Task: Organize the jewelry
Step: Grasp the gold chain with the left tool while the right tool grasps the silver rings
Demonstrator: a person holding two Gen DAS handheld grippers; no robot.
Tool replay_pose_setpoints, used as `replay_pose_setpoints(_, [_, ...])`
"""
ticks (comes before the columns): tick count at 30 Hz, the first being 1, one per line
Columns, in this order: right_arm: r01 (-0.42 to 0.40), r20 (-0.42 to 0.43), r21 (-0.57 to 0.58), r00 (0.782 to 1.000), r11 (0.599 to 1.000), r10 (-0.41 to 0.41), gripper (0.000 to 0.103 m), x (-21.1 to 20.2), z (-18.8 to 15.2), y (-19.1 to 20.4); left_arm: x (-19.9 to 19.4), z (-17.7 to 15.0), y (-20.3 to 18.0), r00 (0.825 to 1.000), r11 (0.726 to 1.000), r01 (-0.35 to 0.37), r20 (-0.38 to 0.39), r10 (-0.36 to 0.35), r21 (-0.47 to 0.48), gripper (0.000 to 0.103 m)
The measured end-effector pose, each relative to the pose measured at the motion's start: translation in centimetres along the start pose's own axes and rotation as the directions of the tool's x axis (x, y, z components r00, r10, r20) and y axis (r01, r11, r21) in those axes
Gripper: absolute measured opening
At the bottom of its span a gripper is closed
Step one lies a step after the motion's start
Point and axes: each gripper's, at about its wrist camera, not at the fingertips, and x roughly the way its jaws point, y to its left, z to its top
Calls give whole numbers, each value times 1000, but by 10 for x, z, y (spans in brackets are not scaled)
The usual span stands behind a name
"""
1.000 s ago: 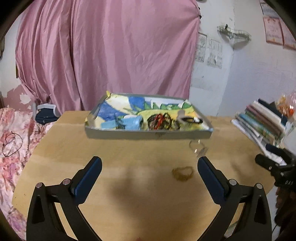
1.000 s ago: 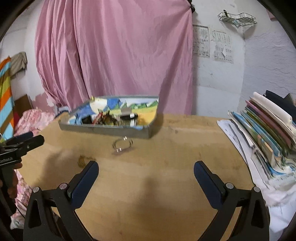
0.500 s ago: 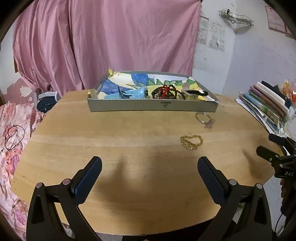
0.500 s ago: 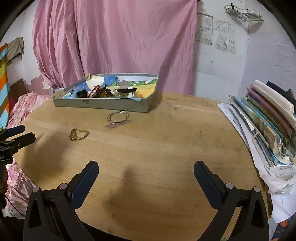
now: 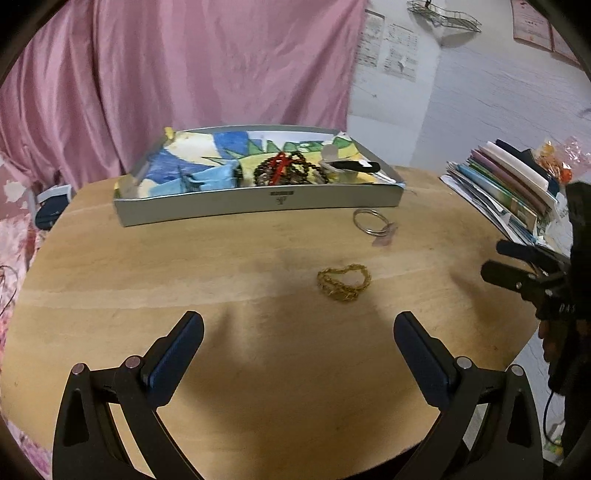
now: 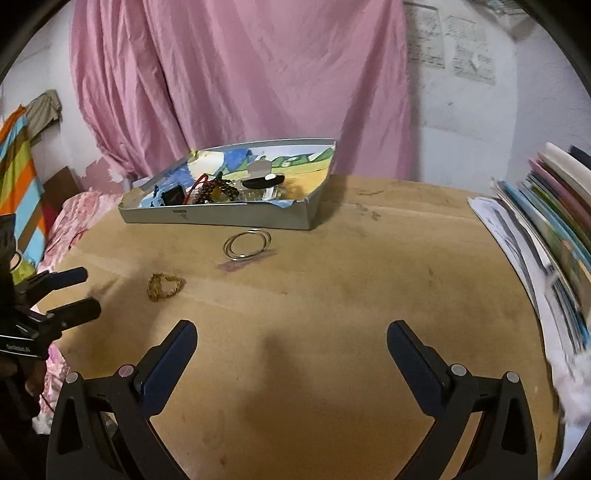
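The beads and small pieces heaped in the grey tray (image 5: 258, 201) blur together, while the gold chain (image 5: 343, 282) and silver rings (image 5: 371, 220) lie apart on the round wooden table (image 6: 332, 295) before a pink curtain (image 5: 203, 74), ahead of the left gripper (image 5: 297, 332) and right gripper (image 6: 291, 341), both with jaws wide and empty.

A round wooden table (image 5: 184, 280) is set before a pink curtain (image 5: 207, 74) by which most of the rear wall is covered. To the curtain's right a white wall (image 5: 480, 92) is seen, on which papers (image 5: 400, 61) are pinned and a wire rack (image 5: 443, 16) is hung. A book stack (image 6: 554, 221) is placed at the table's right edge; floral bedding (image 6: 79, 214) and a striped cloth (image 6: 22, 177) are visible at left.
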Motion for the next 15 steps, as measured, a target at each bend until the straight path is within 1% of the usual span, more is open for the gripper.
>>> replay_pose_setpoints(1, [-7, -3, -4, 1000, 1000, 7, 103, 2, 4, -1, 3, 2, -1, 1000, 1000, 11, -4, -11, 6, 100])
replay_pose_setpoints(3, [-56, -15, 25, 998, 998, 57, 103, 8, 14, -7, 8, 5, -3, 1000, 1000, 22, -8, -22, 11, 99])
replay_pose_setpoints(5, [-92, -28, 55, 995, 994, 94, 103, 17, 22, -13, 13, 9, -5, 999, 999, 32, -11, -32, 18, 94])
replay_pose_setpoints(6, [-97, -40, 58, 994, 994, 99, 103, 21, 26, -13, 14, 11, -6, 999, 999, 35, -13, -34, 21, 90])
replay_pose_setpoints(8, [-92, -62, 39, 994, 995, 94, 102, 30, 34, -11, 20, 15, -9, 999, 999, 33, -20, -33, 35, 86])
replay_pose_setpoints(9, [-95, -69, 27, 993, 995, 96, 97, 34, 36, -8, 22, 18, -10, 999, 999, 28, -19, -27, 44, 82])
replay_pose_setpoints(10, [-100, -80, 20, 992, 995, 101, 88, 37, 38, -6, 24, 20, -11, 1000, 998, 26, -18, -25, 55, 74])
replay_pose_setpoints(11, [-109, -93, 15, 990, 994, 110, 84, 42, 41, -4, 27, 23, -10, 999, 998, 30, -26, -29, 62, 71])
replay_pose_setpoints(12, [-118, -102, 12, 988, 993, 119, 79, 46, 43, -2, 31, 25, -10, 999, 997, 33, -34, -31, 65, 67])
replay_pose_setpoints(15, [-141, -128, -4, 982, 990, 140, 77, 57, 48, 5, 41, 29, -7, 997, 996, 49, -68, -44, 70, 57])
